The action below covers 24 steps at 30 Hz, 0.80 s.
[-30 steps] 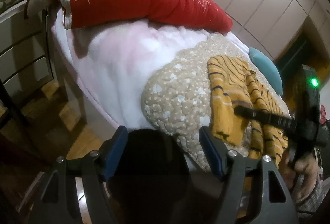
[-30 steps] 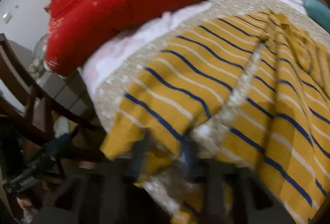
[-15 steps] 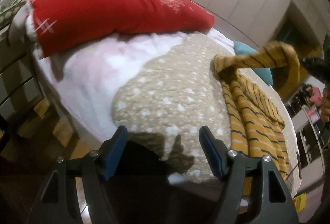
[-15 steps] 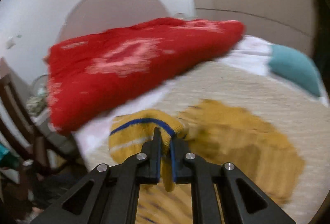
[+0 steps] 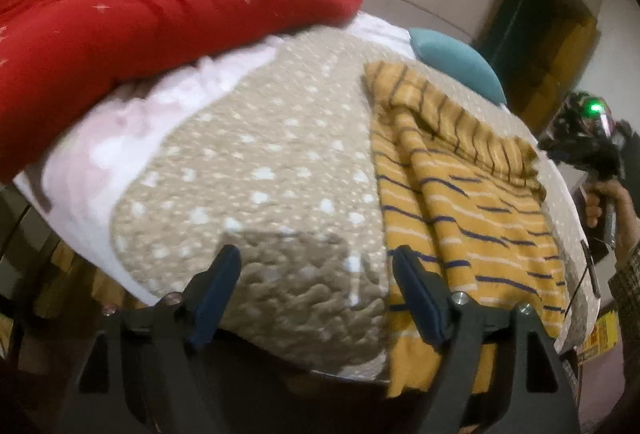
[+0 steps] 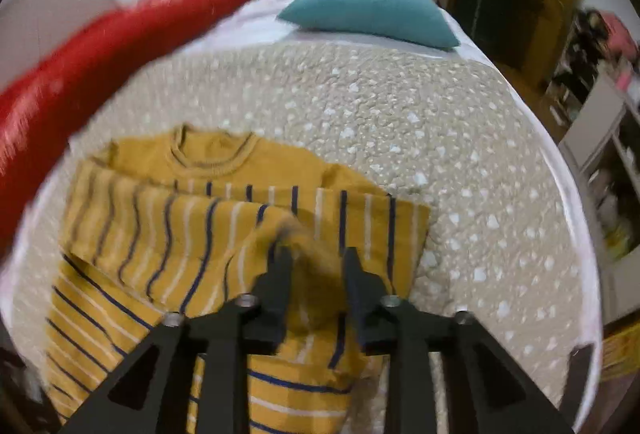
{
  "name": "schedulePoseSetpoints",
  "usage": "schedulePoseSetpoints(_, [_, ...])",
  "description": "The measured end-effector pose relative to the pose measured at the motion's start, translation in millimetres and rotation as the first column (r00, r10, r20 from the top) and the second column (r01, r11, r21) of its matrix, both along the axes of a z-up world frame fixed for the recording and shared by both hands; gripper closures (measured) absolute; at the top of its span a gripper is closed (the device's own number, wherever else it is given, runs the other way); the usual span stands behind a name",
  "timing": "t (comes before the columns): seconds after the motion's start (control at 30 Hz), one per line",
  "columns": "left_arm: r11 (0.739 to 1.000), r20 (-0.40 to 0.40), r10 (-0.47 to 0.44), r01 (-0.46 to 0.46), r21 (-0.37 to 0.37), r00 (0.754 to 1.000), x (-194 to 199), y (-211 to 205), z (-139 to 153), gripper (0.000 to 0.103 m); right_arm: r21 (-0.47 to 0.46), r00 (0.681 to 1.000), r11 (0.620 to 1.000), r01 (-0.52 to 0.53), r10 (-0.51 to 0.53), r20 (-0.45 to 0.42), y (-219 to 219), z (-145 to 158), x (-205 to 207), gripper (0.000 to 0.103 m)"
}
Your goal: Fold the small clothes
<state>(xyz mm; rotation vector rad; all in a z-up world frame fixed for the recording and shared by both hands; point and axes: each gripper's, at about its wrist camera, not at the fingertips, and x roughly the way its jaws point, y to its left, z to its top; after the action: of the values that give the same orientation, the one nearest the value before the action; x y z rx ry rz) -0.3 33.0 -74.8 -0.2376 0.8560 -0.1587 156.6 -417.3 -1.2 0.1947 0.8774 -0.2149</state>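
Observation:
A small yellow sweater with blue and white stripes (image 5: 468, 202) lies on the beige dotted quilt (image 5: 256, 170) of a bed. Its sleeve is folded across the body (image 6: 224, 218). My left gripper (image 5: 316, 294) is open and empty at the bed's near edge, just left of the sweater's hem. My right gripper (image 6: 316, 258) hovers over the folded sleeve with its jaws parted; the blurred sleeve end (image 6: 316, 254) lies between them. The right gripper also shows in the left wrist view (image 5: 580, 146), held by a hand at the far right.
A red blanket (image 5: 132, 30) is piled along the far left of the bed. A teal pillow (image 6: 372, 14) lies at the head. A pink sheet (image 5: 132, 122) lies under the quilt. White wardrobe doors stand behind; shelves (image 6: 600, 162) stand right of the bed.
The right gripper carried the sleeve across the sweater, laid it over the body and opened its jaws. The left gripper moved closer to the bed edge, still open.

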Motion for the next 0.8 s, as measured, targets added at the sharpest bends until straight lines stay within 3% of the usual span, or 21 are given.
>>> schedulePoseSetpoints(0.1, [0.998, -0.036, -0.049, 0.048, -0.027, 0.998, 10.7, -13.8, -10.2, 0.026, 0.082, 0.999, 0.996, -0.029, 0.027, 0.023, 1.5, -7.6, -35.5, 0.052])
schedulePoseSetpoints(0.27, [0.989, -0.076, -0.127, 0.120, -0.085, 0.989, 24.5, -40.1, -24.2, 0.027, 0.289, 0.996, 0.954, -0.078, 0.085, -0.012, 10.0, -52.2, -120.0, 0.051])
schedulePoseSetpoints(0.37, [0.986, -0.071, -0.148, 0.141, -0.091, 0.986, 28.9, -52.6, -27.3, 0.040, 0.377, 0.996, 0.923, -0.077, 0.091, -0.019, 15.3, -81.3, -159.3, 0.051])
schedulePoseSetpoints(0.43, [0.985, -0.070, -0.152, 0.146, -0.093, 0.986, 29.1, -59.2, -28.5, 0.041, 0.431, 0.996, 0.899, -0.081, 0.089, 0.002, 19.5, -95.7, -177.4, 0.051])
schedulePoseSetpoints(0.57, [0.972, -0.076, -0.189, 0.175, -0.157, 0.979, 17.9, -71.3, -35.3, 0.045, 0.536, 0.988, 0.830, -0.153, 0.129, 0.083, 41.0, -109.6, -195.6, 0.050])
schedulePoseSetpoints(0.67, [0.970, -0.063, -0.188, 0.175, -0.168, 0.980, 5.3, -74.9, -39.7, 0.045, 0.635, 0.973, 0.737, -0.232, 0.187, 0.139, 67.8, -122.2, -203.3, 0.050])
schedulePoseSetpoints(0.73, [0.962, -0.071, -0.188, 0.169, -0.213, 0.980, 0.5, -72.1, -43.0, 0.045, 0.644, 0.969, 0.723, -0.248, 0.184, 0.167, 76.3, -125.4, -207.7, 0.050])
schedulePoseSetpoints(0.8, [0.949, -0.091, -0.199, 0.168, -0.267, 0.976, -3.8, -68.5, -47.5, 0.045, 0.689, 0.967, 0.678, -0.256, 0.182, 0.180, 79.7, -132.4, -211.3, 0.050])
